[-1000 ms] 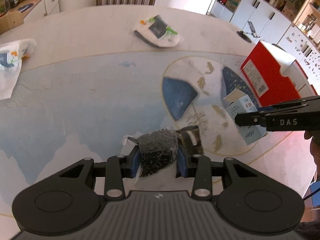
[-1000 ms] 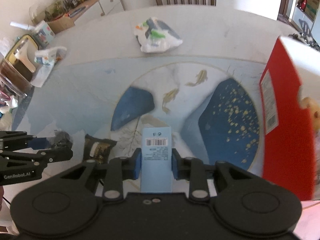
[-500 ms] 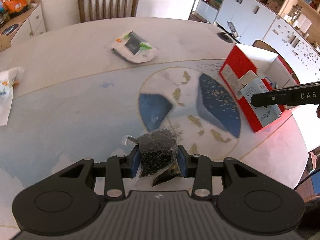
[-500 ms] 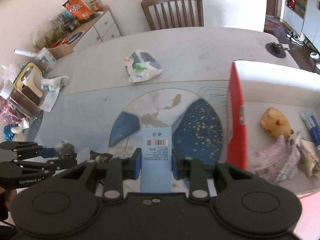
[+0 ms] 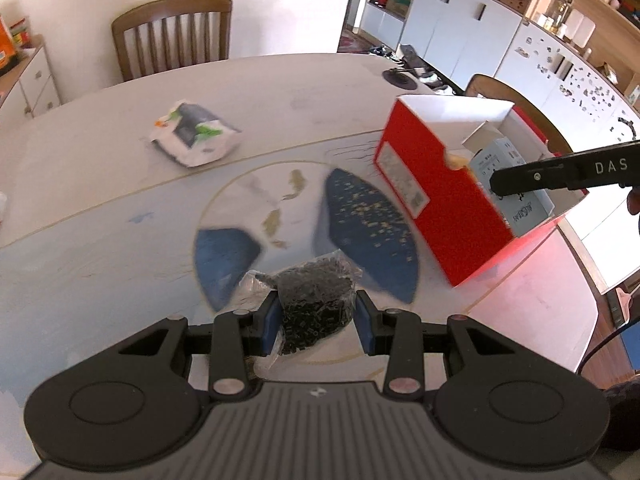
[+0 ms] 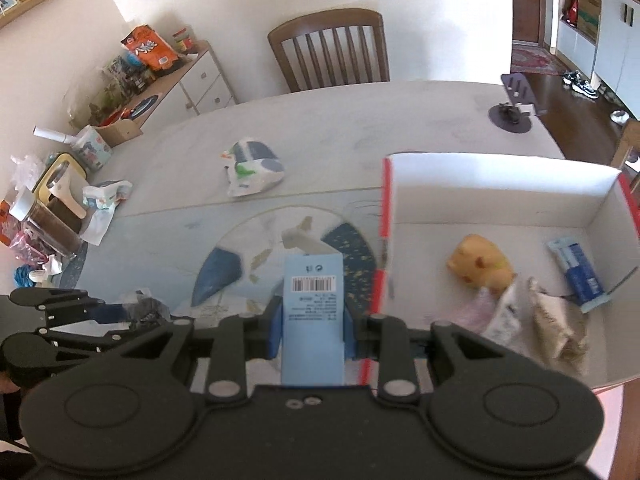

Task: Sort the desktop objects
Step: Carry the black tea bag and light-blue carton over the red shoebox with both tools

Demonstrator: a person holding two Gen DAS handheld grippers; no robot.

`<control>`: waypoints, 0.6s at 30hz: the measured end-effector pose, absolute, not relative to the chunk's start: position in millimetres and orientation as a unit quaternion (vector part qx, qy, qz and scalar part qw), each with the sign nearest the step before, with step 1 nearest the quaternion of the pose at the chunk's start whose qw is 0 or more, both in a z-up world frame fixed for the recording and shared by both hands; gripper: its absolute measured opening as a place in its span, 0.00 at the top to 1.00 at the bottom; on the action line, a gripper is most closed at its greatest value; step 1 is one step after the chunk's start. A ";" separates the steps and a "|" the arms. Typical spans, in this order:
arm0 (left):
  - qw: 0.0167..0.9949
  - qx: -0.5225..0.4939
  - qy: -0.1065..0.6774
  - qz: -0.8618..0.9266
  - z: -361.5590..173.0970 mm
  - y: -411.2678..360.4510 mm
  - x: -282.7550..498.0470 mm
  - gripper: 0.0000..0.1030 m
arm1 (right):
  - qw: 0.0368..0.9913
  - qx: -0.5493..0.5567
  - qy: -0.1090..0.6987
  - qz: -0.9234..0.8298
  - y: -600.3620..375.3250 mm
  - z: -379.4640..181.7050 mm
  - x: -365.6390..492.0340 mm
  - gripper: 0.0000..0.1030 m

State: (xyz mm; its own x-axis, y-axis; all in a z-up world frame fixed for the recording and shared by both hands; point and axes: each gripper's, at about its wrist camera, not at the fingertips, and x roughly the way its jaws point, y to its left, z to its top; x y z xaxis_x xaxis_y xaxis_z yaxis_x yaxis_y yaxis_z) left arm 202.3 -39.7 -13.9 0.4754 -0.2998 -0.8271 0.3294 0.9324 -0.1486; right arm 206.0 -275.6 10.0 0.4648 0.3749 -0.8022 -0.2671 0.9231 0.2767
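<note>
Bag of black bits [image 5: 316, 304]: clear plastic, pinched between the left gripper's [image 5: 316, 320] blue pads, held above the table [image 5: 100, 200].
Pale blue carton [image 6: 313, 312]: barcode face up, clamped in the right gripper [image 6: 312, 326], beside the box's red wall.
Red box [image 6: 500, 192]: open, white inside; holds a yellow toy [image 6: 480, 266], a blue packet [image 6: 578, 272] and crumpled wrappers [image 6: 532, 320].
Table: a white printed pouch [image 5: 194, 134] lies far off.

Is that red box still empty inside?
No, the red box already holds a yellow toy, a blue packet and some crumpled wrappers.
</note>
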 end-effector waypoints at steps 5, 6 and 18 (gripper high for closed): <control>0.860 0.018 0.474 -0.188 -9.2 -68.6 204.2 0.64 | 0.859 0.055 0.474 0.185 -303.4 14.3 207.4 0.72; 0.860 0.020 0.474 -0.190 -8.0 -74.7 204.8 0.64 | 0.860 0.055 0.474 0.183 -310.4 14.6 208.1 0.72; 0.859 0.049 0.465 -0.210 4.9 -138.5 219.4 0.64 | 0.865 0.065 0.472 0.157 -370.2 6.7 218.9 0.72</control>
